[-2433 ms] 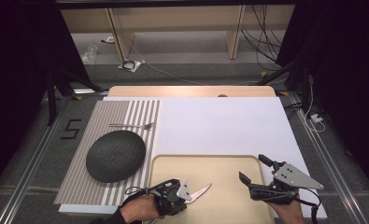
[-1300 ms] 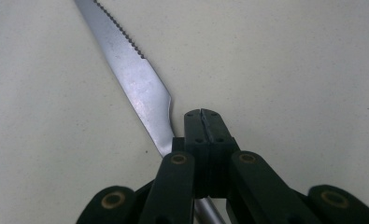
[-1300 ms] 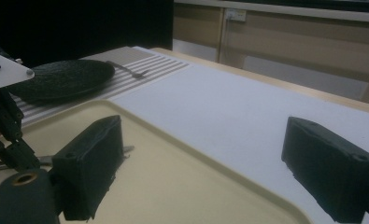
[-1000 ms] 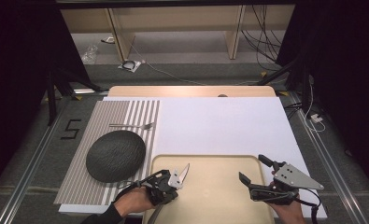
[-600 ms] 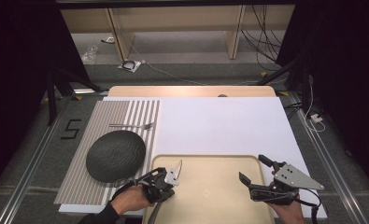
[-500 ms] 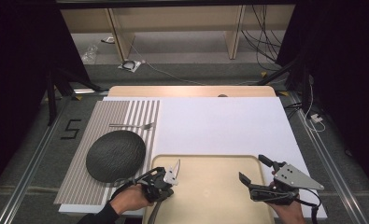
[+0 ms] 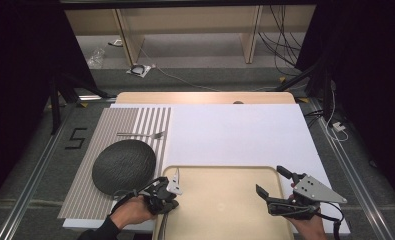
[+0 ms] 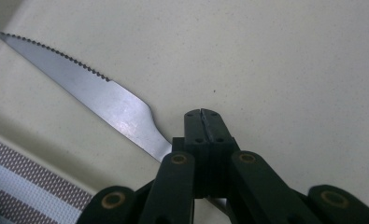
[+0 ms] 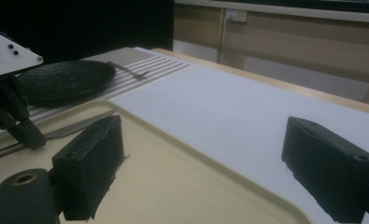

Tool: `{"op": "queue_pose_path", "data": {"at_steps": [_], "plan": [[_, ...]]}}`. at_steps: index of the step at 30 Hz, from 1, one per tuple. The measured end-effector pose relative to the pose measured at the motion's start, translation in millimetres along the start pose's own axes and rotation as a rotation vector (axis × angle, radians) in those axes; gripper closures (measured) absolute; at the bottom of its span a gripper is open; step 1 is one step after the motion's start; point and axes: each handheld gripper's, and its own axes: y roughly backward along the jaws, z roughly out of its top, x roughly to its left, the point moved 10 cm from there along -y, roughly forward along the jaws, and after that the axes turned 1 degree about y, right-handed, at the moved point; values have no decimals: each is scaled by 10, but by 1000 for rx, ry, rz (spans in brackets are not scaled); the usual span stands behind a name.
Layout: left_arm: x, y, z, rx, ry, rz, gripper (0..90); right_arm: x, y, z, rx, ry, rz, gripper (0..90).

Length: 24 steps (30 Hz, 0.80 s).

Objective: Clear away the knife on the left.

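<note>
The left gripper (image 7: 171,196) is clamped on the handle of a knife (image 8: 86,91) at the near left corner of the beige tray (image 7: 225,200), its serrated blade reaching toward the tray's left rim, close to the black plate (image 7: 124,166) on the striped mat (image 7: 115,130). The right gripper (image 7: 271,185) hovers over the tray's right side, jaws spread wide and holding nothing. The middle of the tray and the white sheet (image 7: 235,135) beyond lie open; a fork (image 7: 141,134) lies on the mat, far of the plate.
</note>
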Motion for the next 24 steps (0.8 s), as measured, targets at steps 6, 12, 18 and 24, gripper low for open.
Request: {"op": "queue_pose_path", "data": {"at_steps": [6, 12, 18, 24], "plan": [[36, 22, -47, 3, 16, 2, 892, 1, 0, 0, 0, 0, 0, 137], [54, 43, -93, 9, 28, 2, 892, -3, 0, 0, -2, 1, 1, 137], [44, 60, -132, 6, 43, -6, 892, -2, 9, -8, 3, -1, 2, 137], [50, 83, -114, -11, 48, -2, 857, -15, 15, -12, -1, -6, 4, 137]]}}
